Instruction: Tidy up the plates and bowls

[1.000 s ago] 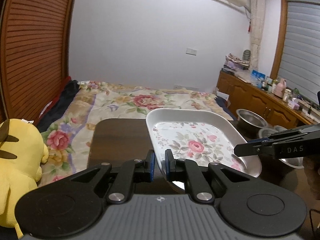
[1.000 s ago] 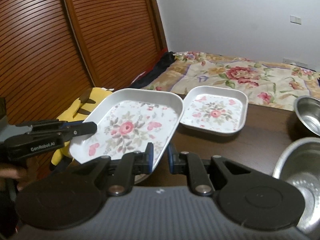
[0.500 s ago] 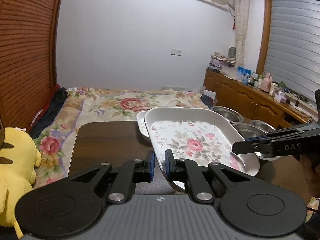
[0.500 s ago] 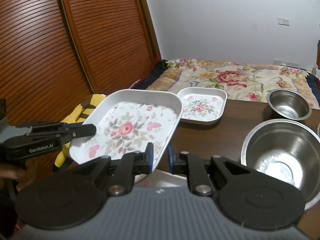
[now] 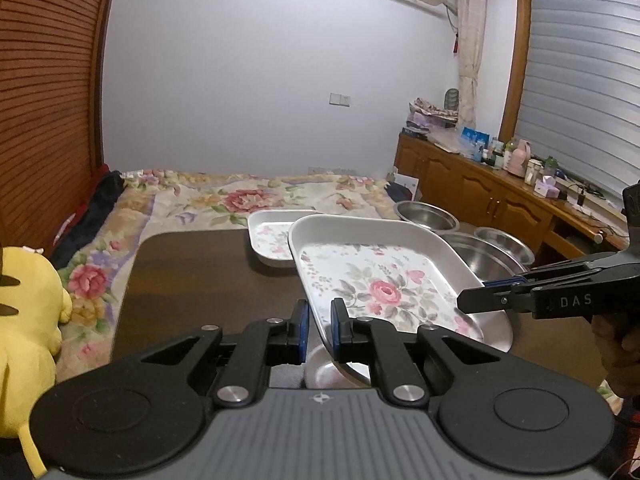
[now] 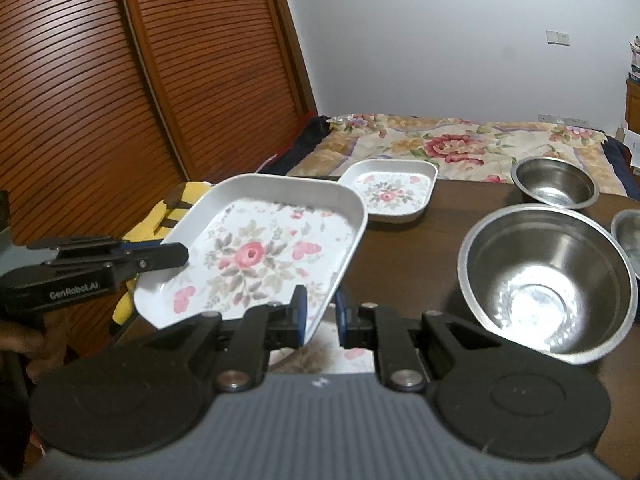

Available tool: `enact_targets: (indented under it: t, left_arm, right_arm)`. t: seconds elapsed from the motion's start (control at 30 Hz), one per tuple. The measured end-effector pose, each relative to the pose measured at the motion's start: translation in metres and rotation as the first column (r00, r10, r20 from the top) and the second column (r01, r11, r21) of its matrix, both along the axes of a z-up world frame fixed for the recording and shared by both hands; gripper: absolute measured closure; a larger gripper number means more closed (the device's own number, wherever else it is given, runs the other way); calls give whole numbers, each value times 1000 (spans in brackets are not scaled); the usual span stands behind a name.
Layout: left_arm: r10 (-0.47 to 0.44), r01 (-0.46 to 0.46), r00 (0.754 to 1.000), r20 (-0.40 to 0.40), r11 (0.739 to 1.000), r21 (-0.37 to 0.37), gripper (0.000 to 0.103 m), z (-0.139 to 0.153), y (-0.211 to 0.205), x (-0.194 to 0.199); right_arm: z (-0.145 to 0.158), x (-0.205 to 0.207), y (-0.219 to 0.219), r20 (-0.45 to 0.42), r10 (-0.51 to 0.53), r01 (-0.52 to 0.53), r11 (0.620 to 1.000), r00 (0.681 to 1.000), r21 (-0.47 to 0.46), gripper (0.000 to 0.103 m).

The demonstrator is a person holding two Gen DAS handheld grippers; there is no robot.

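A large white floral plate (image 5: pixel 384 280) (image 6: pixel 256 252) hangs tilted above the dark wooden table (image 5: pixel 192 276) (image 6: pixel 424 248), held from two sides. My left gripper (image 5: pixel 319 322) is shut on its near left rim and shows in the right wrist view as a black jaw (image 6: pixel 172 257). My right gripper (image 6: pixel 320 312) is shut on the opposite rim, seen from the left wrist (image 5: pixel 480 300). Behind it, a small floral plate (image 5: pixel 270 238) (image 6: pixel 394 192) rests on the table. Part of another floral plate (image 6: pixel 344 354) shows beneath the held one.
A big steel bowl (image 6: pixel 548 280) (image 5: pixel 480 250) stands at the table's right, a smaller one (image 6: pixel 554 186) (image 5: pixel 426 214) behind it and a third (image 6: pixel 628 232) at the edge. A yellow plush toy (image 5: pixel 28 320) sits left of the table; a floral bed (image 5: pixel 240 200) lies beyond.
Both grippers have drawn back and up with the large plate. The small plate, hidden behind it in the earliest left wrist frame, now shows farther off, and the steel bowls have come into view.
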State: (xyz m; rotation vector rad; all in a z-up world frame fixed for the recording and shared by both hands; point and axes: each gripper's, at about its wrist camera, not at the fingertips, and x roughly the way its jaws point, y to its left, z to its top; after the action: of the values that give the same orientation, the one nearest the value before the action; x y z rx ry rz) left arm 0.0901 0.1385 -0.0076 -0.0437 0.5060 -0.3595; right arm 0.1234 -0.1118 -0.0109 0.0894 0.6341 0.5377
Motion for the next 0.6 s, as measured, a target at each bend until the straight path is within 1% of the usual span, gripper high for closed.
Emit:
enact_targets:
  t: [0.47, 0.6]
  left_arm:
    - [-16, 15, 999, -28, 1000, -17, 90, -11, -14, -10]
    - [-16, 16, 999, -36, 1000, -11, 90, -15, -17, -16]
  right_arm:
    - [-16, -5, -15, -40, -22, 22, 1000, 999, 16, 86]
    - [-20, -10, -18, -45, -26, 27, 999, 999, 20, 86]
